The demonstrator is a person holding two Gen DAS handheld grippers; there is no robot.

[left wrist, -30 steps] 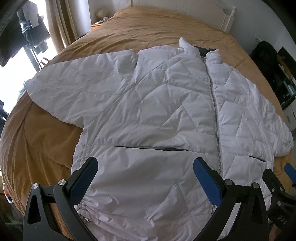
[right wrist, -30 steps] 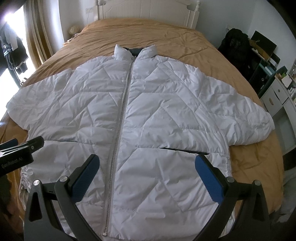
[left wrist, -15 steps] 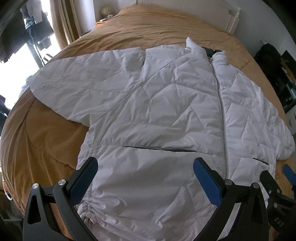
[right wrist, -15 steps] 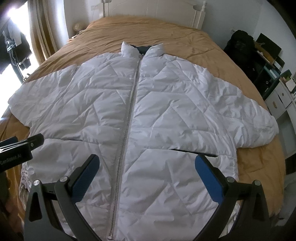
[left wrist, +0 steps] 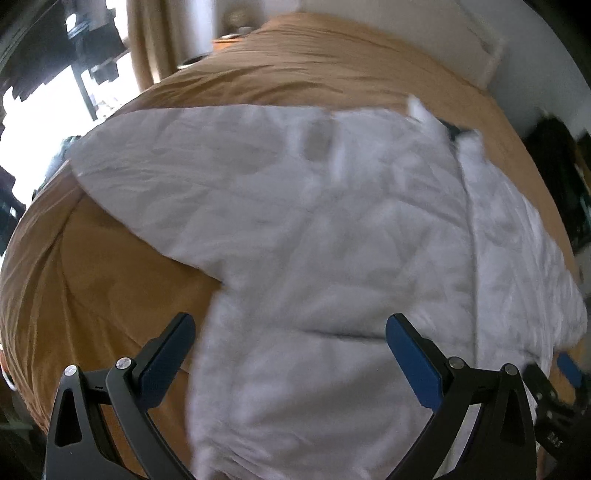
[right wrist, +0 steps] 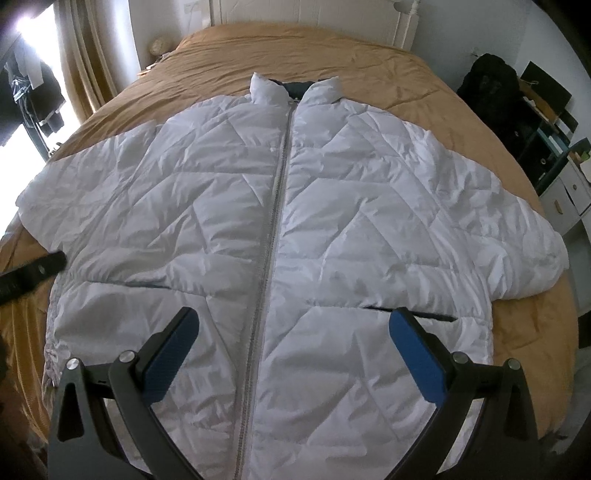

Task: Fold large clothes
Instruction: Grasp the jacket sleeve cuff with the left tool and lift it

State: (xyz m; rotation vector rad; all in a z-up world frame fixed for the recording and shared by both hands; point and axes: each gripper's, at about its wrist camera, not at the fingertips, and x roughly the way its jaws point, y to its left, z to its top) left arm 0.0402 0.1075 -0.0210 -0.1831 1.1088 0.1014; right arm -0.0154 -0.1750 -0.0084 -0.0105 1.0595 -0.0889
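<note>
A white quilted puffer jacket (right wrist: 295,229) lies flat, front up and zipped, on the bed, collar at the far end and both sleeves spread out. It also shows, blurred, in the left wrist view (left wrist: 325,258). My left gripper (left wrist: 290,334) is open and empty above the jacket's lower left part near the hem. My right gripper (right wrist: 293,328) is open and empty above the lower front, straddling the zip (right wrist: 275,221). The left gripper's finger shows at the left edge of the right wrist view (right wrist: 33,271).
The bed has a tan bedspread (right wrist: 369,55) and a white headboard (right wrist: 295,14). A window and curtains (right wrist: 77,66) are on the left. A black bag (right wrist: 491,81) and white drawers (right wrist: 565,199) stand on the right.
My left gripper has swung left, so the jacket's left sleeve and bare bedspread fill more of its view, now blurred. My right gripper has shifted slightly, centring the zip. Both stay open.
</note>
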